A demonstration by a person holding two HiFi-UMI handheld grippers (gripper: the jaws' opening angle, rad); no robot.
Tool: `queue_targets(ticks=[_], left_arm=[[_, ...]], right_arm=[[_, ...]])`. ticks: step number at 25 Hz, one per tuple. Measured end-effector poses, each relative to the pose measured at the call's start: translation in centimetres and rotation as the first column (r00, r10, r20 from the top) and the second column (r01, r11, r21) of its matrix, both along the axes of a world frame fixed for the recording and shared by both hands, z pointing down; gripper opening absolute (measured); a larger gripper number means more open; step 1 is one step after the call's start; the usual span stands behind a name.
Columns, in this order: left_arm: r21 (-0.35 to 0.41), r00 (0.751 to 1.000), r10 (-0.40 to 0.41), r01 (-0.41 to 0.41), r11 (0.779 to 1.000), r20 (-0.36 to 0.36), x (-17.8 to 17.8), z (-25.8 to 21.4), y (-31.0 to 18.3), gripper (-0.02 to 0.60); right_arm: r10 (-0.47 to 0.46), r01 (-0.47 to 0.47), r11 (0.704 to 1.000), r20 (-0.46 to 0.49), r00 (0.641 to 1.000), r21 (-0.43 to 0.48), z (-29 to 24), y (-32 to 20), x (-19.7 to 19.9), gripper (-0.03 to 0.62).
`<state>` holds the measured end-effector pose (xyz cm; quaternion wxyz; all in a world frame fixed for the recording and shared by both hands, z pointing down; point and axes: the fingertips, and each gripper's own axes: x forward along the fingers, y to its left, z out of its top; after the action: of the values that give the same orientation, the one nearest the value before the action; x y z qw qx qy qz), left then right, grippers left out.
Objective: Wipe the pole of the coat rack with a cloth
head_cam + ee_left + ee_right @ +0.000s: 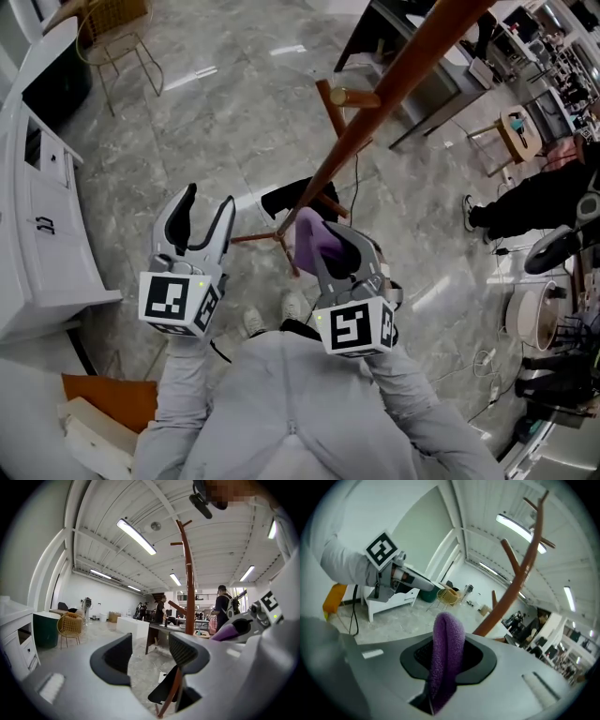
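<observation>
Clearly the right gripper point(328, 239) is the nearer one: its jaws are clamped on a folded purple cloth point(446, 653), whose rounded fold sticks out ahead of the fingers. The coat rack's brown wooden pole point(384, 98) stands just beyond that fold and slightly to its right, near but seemingly not yet touching. In the head view it runs as one long shaft from the legs point(258, 237) on the marble floor point(216, 122) up past the camera. The left gripper point(199, 214) hovers to the pole's left, jaws apart with nothing between them. The cloth likely needs pressing forward onto the shaft, then stroking along its length.
</observation>
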<state>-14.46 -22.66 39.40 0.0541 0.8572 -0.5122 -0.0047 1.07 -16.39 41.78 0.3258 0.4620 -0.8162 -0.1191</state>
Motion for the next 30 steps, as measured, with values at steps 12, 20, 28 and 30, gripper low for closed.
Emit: queue_targets(ticks=[12,20,28,30], left_arm=[[-0.001,1.0,0.016,-0.016,1.0,0.009,1.1,-0.2,0.5,0.267],[-0.006,1.0,-0.014,0.014,1.0,0.022,0.7,-0.2,1.1,0.267],[-0.022,0.998,-0.053,0.054,0.998,0.021,-0.8,0.6,1.5,0.267],[-0.021,0.998,-0.054,0.055,0.998,0.02,-0.8,0.6,1.6,0.267]], right_arm=[[0.186,-0.142,0.976,-0.297,0.937,0.164,-1.3,-6.4,10.6,0.069],[-0.237,0.205,0.971,-0.64,0.731,-0.126,7.2,-8.3,6.3,0.069],[-0.436,0.308,0.898,-0.733,0.522,-0.314,11.9,-6.7,3.6,0.069],[-0.449,0.311,0.891,-0.744,0.496,-0.33,12.4,-6.4,3.7,0.069]])
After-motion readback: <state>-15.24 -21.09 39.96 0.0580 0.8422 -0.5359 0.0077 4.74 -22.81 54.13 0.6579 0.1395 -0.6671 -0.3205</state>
